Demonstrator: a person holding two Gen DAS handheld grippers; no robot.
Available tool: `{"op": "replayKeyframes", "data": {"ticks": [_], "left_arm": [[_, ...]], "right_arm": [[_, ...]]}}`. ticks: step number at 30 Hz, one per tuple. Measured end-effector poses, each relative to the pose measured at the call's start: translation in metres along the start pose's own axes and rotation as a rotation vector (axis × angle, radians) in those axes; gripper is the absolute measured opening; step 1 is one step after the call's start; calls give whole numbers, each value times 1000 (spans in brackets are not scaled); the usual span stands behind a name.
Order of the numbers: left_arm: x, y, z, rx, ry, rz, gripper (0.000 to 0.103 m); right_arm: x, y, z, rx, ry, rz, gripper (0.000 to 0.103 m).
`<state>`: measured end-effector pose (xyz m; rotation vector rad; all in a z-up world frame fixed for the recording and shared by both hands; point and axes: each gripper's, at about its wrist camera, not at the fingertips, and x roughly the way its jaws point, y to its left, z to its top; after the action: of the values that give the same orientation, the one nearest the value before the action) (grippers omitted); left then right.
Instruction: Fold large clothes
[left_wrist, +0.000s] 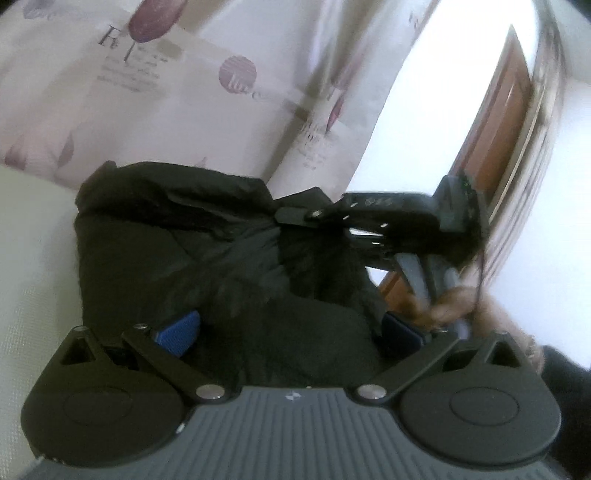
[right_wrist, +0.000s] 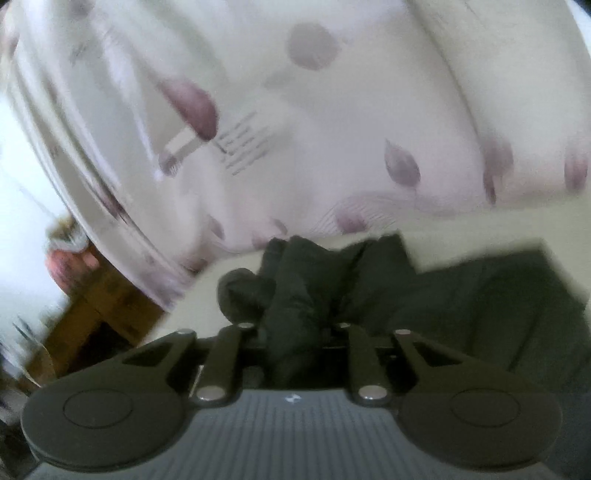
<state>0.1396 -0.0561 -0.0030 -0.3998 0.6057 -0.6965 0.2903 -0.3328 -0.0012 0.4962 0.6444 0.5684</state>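
My left gripper (left_wrist: 288, 332) sits low and level, jaws spread wide, blue pads (left_wrist: 177, 332) on either side of a bunched mound of the black jacket (left_wrist: 177, 243); I can't tell if they touch it. Ahead and right of it, the right gripper (left_wrist: 295, 216) reaches in sideways. In its own view the right gripper (right_wrist: 293, 332) has jaws drawn close, pinching a fold of jacket (right_wrist: 295, 295). The jacket is black, puffy, crumpled, lying on the bed (right_wrist: 480, 229), spreading right of that gripper. Floral bedding (right_wrist: 332, 129) lies beyond.
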Motion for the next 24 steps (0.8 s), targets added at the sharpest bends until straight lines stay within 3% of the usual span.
{"op": "replayKeyframes", "data": {"ticks": [1,3,4,5,7,9,11,16,19,24], "left_arm": [[4,0,-3,-4,1,10,103],[5,1,-5,-22,-19,17,103],[6,2,-6,-29,-24,15,103],[6,2,-6,-34,-26,12,103],[8,2,-4,-34,-28,13,103],[7,1,-3,-34,-32,12,103],[6,3,-4,-44,-40,11,103],[-1,15,-9,-109,-88,-23,103],[-9,22,-10,-127,-111,-43,103],[-31,39,-8,-107,-155,-41,103]], "right_arm": [[-5,-9,-1,33,-14,-9,35],[-25,-27,-2,65,-93,-10,87],[-38,-37,-2,77,-151,-24,94],[-50,-48,-1,85,-207,-69,95],[-62,-72,5,65,-228,-284,95],[-58,-96,4,18,-164,-512,95],[-50,-123,-8,49,-76,-586,95],[-28,-142,-57,186,37,-462,95],[-8,-100,-83,79,68,-473,95],[18,-13,-143,-16,130,-342,96]]}}
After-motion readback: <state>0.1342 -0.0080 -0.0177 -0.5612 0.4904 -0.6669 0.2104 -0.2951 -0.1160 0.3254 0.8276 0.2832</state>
